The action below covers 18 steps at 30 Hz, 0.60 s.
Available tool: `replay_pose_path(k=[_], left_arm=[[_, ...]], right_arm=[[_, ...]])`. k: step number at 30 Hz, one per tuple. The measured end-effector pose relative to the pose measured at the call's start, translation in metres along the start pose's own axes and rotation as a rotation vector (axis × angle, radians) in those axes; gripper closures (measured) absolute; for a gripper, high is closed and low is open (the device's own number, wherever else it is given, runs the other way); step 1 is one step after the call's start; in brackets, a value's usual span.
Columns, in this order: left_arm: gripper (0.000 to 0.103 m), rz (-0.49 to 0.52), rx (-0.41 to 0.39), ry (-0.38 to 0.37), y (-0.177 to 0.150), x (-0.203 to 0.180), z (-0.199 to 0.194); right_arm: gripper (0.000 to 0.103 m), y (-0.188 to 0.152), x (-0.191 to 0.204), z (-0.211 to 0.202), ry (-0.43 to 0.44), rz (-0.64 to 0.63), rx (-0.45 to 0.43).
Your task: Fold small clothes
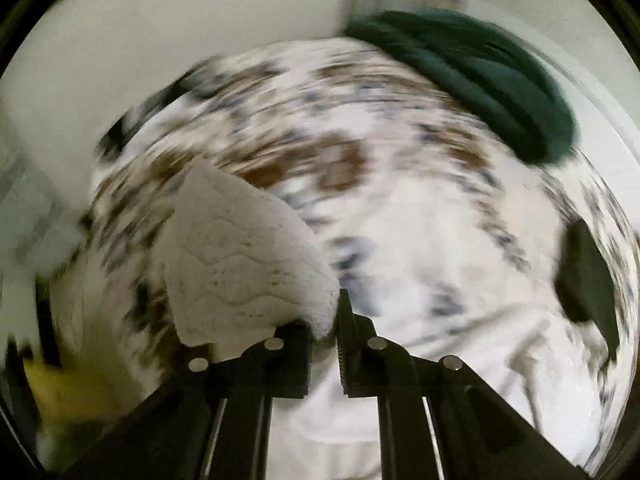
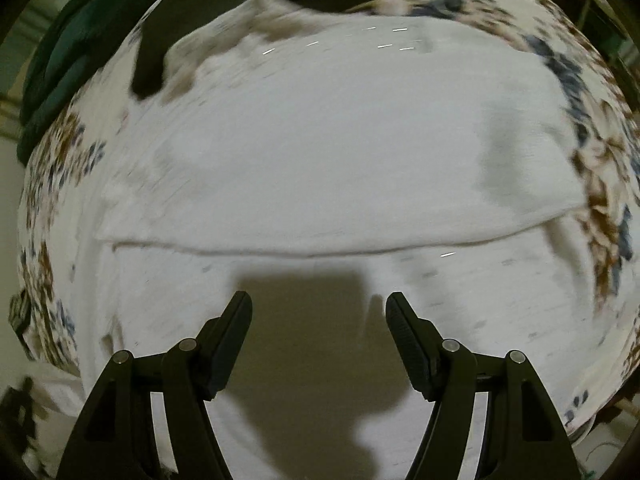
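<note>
My left gripper point(image 1: 326, 312) is shut on a corner of a white textured garment point(image 1: 240, 264), which stands up lifted to the left of the fingers. The rest of the white garment point(image 2: 320, 152) lies spread on a floral cloth point(image 2: 600, 184), with a fold edge running across it in the right wrist view. My right gripper point(image 2: 319, 308) is open and empty just above the white garment, with its shadow falling on the fabric. Both views are blurred by motion.
The floral cloth point(image 1: 320, 120) covers the work surface. A dark green garment point(image 1: 480, 80) lies at the far right edge; it also shows at the upper left in the right wrist view point(image 2: 60, 60). Something yellow point(image 1: 60, 392) sits at lower left. A pale wall point(image 1: 160, 40) stands behind.
</note>
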<state>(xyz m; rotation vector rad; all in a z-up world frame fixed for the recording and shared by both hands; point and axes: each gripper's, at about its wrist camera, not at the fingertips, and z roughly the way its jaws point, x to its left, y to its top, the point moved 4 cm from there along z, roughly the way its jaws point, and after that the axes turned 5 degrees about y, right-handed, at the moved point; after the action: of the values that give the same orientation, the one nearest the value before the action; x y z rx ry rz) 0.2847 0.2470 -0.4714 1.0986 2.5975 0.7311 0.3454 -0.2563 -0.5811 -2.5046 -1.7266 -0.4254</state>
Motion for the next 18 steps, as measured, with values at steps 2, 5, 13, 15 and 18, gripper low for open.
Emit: replay_pose_path(k=[2,5,13,15,18], left_arm=[[0.095,0.086,-0.025,-0.046,-0.002,-0.051,-0.008],[0.095,0.219,-0.032,-0.135,-0.02,-0.137,-0.023],[0.095,0.58,0.01,-0.369,-0.139,-0.352,-0.067],[0.095,0.645,0.02,-0.403,-0.169,-0.383,-0.076],[0.095,0.757,0.034,-0.449,-0.218,-0.424,-0.091]], right_arm=[[0.032,0.001,-0.025,-0.011,0.0,0.035,-0.017],[0.032,0.006,-0.061,-0.023,-0.007,0.088,-0.039],[0.032,0.034,-0.158,-0.057,-0.016,0.24,-0.112],[0.032,0.037,-0.183,-0.064,-0.025,0.267,-0.12],[0.032,0.039,-0.212,-0.072,-0.037,0.296,-0.13]])
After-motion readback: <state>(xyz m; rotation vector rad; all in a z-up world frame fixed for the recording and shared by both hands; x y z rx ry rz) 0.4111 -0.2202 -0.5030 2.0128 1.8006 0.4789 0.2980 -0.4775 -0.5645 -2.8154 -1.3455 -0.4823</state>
